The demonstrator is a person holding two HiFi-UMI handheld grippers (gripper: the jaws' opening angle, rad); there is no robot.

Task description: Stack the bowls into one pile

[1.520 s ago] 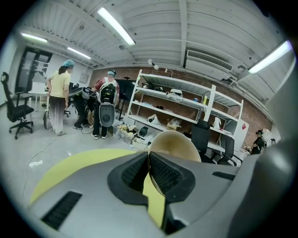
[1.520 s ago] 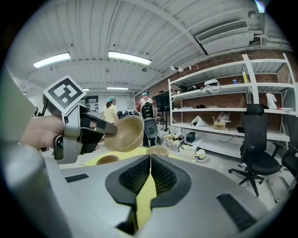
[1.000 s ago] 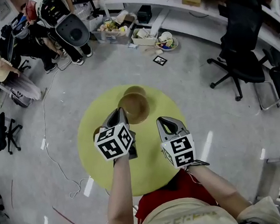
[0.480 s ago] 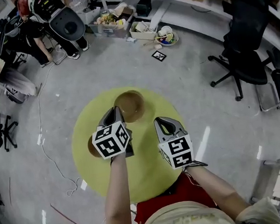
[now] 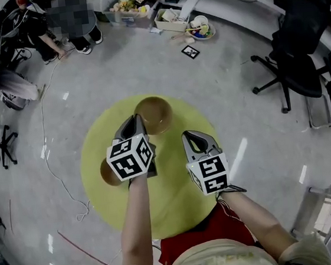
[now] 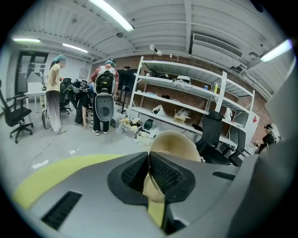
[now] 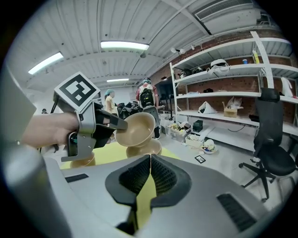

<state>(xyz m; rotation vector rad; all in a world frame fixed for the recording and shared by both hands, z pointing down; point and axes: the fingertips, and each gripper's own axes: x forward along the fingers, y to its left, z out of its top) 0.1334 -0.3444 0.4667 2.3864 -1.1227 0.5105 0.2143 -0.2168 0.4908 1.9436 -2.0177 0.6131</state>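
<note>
1. The left gripper (image 5: pixel 136 121) is clamped on the rim of a tan bowl (image 7: pixel 136 128), which hangs tilted in the air and is empty.
2. That bowl is just above a second bowl (image 7: pixel 145 148), which stands on the round yellow bench (image 5: pixel 179 198).
3. A third bowl (image 5: pixel 107 175) sits on the bench further left, partly hidden in the head view behind the left gripper's cube (image 5: pixel 131 156).
4. The right gripper (image 7: pixel 150 162) has its jaws pressed together with nothing between them, and it hovers over the bench.
5. Each gripper's cube bears black-and-white square markers.
</note>
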